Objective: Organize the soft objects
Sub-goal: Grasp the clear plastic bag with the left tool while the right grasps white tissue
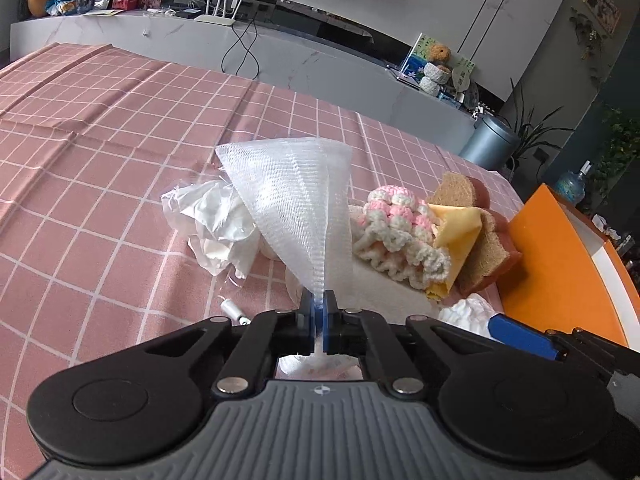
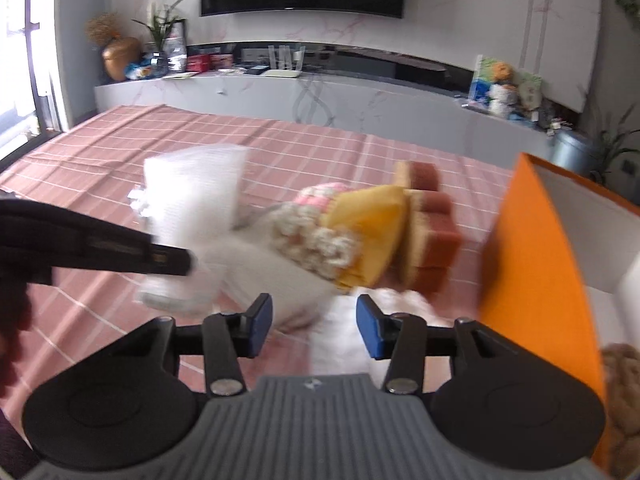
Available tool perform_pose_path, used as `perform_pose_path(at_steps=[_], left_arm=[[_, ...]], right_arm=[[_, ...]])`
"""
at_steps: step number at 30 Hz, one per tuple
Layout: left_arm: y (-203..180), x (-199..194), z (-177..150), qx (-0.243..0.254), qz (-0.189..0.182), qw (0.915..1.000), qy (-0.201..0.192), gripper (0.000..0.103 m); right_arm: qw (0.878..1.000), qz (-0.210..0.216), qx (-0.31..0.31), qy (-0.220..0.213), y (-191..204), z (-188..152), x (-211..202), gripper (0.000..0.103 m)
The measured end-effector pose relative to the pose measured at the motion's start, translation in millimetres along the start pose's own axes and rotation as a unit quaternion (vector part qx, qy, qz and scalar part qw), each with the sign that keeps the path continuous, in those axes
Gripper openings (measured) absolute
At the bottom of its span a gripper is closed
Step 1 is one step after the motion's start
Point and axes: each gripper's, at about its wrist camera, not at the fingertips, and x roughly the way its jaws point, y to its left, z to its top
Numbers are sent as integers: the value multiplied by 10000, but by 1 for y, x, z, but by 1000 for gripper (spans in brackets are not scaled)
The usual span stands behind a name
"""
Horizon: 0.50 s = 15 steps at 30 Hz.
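**Mesh cloth pinched, next piece lined up**

Left gripper (image 1: 319, 312): jaws closed tight on one corner of the white mesh cloth (image 1: 294, 204), fabric fanning upward and away from the pinch, lifted above the pink checked bench (image 1: 100, 152). Beneath and left of it, crumpled clear plastic wrap (image 1: 208, 220) lying on the cloth-covered surface. Just right of the mesh, a heap: pink-and-white crochet piece (image 1: 396, 232), yellow cloth (image 1: 456, 236) tucked against it, brown sponges (image 1: 480, 240) behind. Orange box (image 1: 560, 272) at the right edge, open side up, likely the destination.

Right gripper (image 2: 314, 326): jaws roughly half open, nothing pressed between the pads; blurred white soft material (image 2: 344, 340) lying below and between them. Whether the pads touch it: cannot tell through the blur.

For a clean step: keep the left pinch firm and raise the mesh clear of the plastic wrap so nothing drags along. Swing toward the box only once the trailing edge hangs free. With the right, settle lower before closing, taking a good fold of the white material rather than a thin edge. Avoid nudging the sponge stack sideways.
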Motion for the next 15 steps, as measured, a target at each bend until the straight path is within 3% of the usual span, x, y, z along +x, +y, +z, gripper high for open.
perform_pose_path(at_steps=[6,9,11,15], left_arm=[[6,-21,-20,41,-388,9986,370,3],[8,-17,-31,85,-366,9972,644,4],[11,-14,-34,64,-330,9969,707,13],[14,-13,-34,92,-180,9976,669,55]], right_arm=[[9978,-596,33,271,-11,-7,5,57],[9966,-705,-51,430,-8,-6,15,62],[9957,-741,-86,544,-7,-8,21,64],[9946,-666,101,791,-10,-11,34,63]])
